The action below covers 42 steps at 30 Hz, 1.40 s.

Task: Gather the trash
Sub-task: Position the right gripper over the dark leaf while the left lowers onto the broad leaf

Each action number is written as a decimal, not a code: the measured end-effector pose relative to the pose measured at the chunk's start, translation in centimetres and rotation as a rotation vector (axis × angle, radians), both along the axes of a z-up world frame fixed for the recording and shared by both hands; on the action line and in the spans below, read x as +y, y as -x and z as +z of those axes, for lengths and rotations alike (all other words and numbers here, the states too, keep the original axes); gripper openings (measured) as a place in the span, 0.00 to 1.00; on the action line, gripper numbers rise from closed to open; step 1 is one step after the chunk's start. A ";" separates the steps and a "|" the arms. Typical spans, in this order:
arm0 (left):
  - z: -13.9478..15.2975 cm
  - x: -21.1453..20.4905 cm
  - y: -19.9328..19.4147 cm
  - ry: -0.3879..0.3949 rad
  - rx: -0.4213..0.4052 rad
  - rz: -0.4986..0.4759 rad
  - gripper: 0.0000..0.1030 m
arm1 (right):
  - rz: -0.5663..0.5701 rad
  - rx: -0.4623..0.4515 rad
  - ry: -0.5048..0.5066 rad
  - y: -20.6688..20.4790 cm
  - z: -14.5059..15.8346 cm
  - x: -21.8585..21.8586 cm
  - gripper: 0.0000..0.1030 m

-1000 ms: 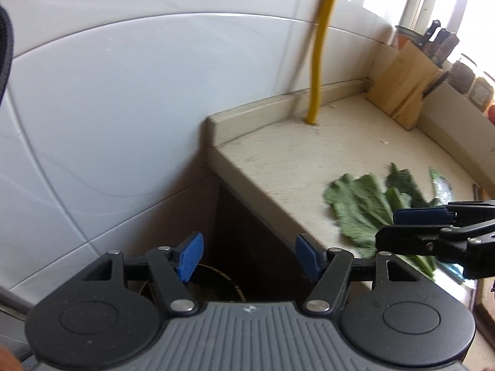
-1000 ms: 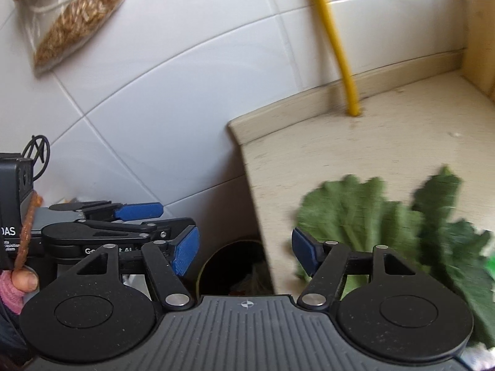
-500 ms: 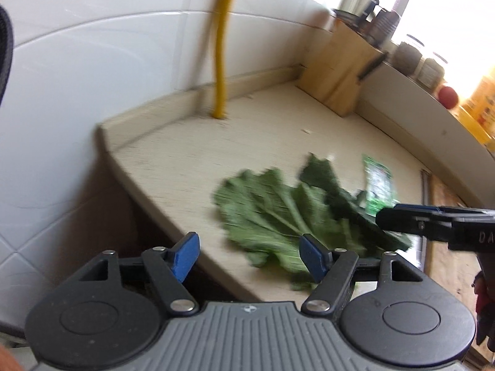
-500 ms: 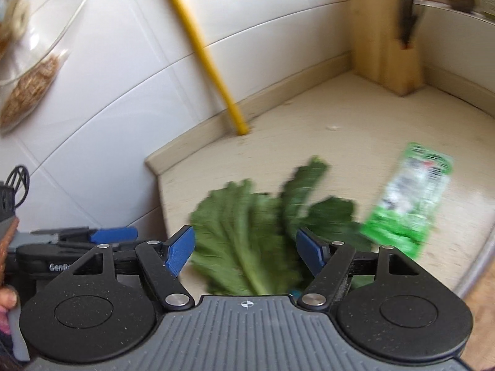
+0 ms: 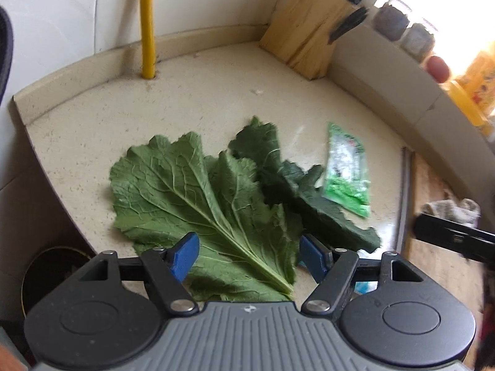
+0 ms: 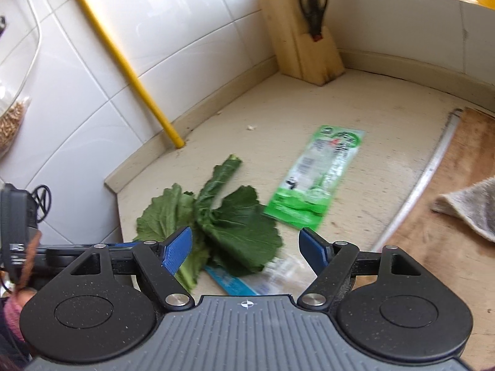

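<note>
Trash lies between and ahead of both spread, empty grippers: the left gripper hovers over the big leaf at lower centre, the right gripper over a darker leaf and blue wrapper. A green packet sits mid-frame on the counter. Judging by this, pickup is starting; next, lower and pinch a leaf, then carry it to the bin at lower left.

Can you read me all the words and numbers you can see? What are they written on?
None can be read.
Green wrapper: it has print and a barcode-like patch, too blurred to read.
Blue and clear wrapper: no letters can be made out.
Left hand-held gripper and right hand-held gripper: only a small round mark on each body, no words.
</note>
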<state>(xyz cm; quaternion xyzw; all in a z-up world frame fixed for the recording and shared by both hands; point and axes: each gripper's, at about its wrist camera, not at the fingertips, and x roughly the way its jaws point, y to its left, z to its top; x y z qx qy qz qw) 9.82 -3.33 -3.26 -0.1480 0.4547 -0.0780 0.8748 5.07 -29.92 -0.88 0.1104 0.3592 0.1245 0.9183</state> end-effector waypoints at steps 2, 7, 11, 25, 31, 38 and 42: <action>-0.7 -0.1 -0.4 -0.006 0.024 0.033 0.65 | -0.004 0.003 -0.009 0.1 -0.2 -0.8 0.80; -0.9 -0.4 -0.1 -0.034 0.000 0.054 0.67 | -0.003 0.008 -0.029 -0.3 -0.6 -2.3 0.80; -0.8 -0.1 0.4 -0.106 0.002 0.058 0.67 | 0.001 0.022 -0.039 -1.1 -1.1 -3.0 0.81; -0.7 2.7 -2.2 -0.005 0.027 0.092 0.68 | -0.001 0.043 0.010 -2.9 -0.9 -0.7 0.84; -1.1 3.2 -2.6 -0.128 -0.039 0.065 0.64 | -0.029 0.060 0.027 -3.7 -1.1 0.1 0.84; -0.8 6.0 -6.0 -0.167 -0.049 0.091 0.55 | 0.018 0.077 0.047 -5.5 -1.2 3.2 0.84; -0.3 6.8 -6.2 -0.149 -0.054 0.042 0.56 | 0.097 0.081 0.088 -7.0 -1.7 6.3 0.85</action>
